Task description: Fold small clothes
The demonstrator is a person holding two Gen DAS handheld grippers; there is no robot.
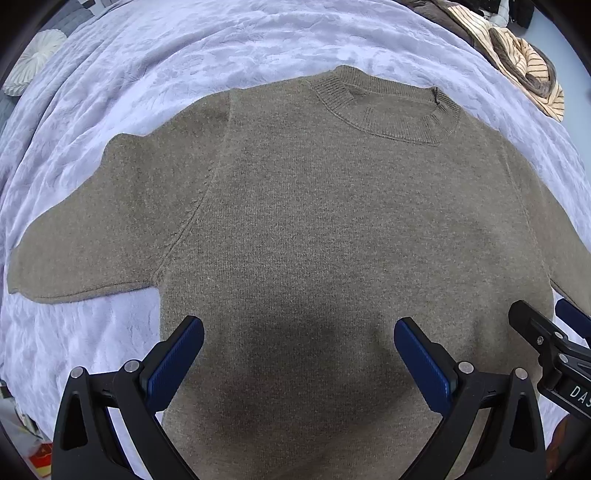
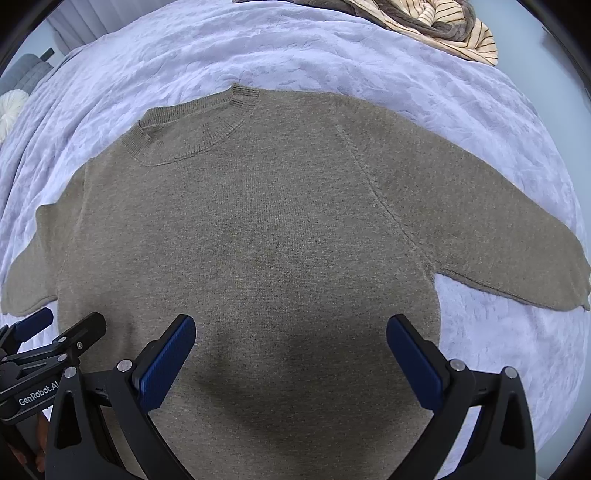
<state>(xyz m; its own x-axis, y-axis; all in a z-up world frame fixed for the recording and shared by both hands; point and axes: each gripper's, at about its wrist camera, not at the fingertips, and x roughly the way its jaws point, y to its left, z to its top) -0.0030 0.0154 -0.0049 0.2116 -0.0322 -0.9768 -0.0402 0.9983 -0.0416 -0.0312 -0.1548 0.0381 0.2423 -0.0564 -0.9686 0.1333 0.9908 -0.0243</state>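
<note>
Both grippers hang over the lower body of the sweater with nothing between their blue pads: the left gripper [image 1: 299, 350] has its 2 fingers spread wide, and the right gripper [image 2: 291, 347] is spread the same way, just beside it, so that each shows at the edge of the other's view. Neither looks to be touching the knit, though the gap cannot be judged exactly. The brown sweater [image 1: 332, 229] lies flat and face up on the pale lilac blanket [image 1: 184, 55], ribbed collar [image 1: 391, 107] away from the person and both short sleeves spread out to the sides, a layout that suits a first fold. The left sleeve [image 1: 99, 229] ends on bare blanket, and the right sleeve [image 2: 498, 240] likewise, so each sleeve edge seems free to be pinched and carried inward across the chest. Open blanket runs all around the garment; the only nearby clutter is a striped cloth [image 2: 443, 29] bunched beyond the collar, well apart from it, and a round white cushion [image 1: 33, 59] far off to the left.
</note>
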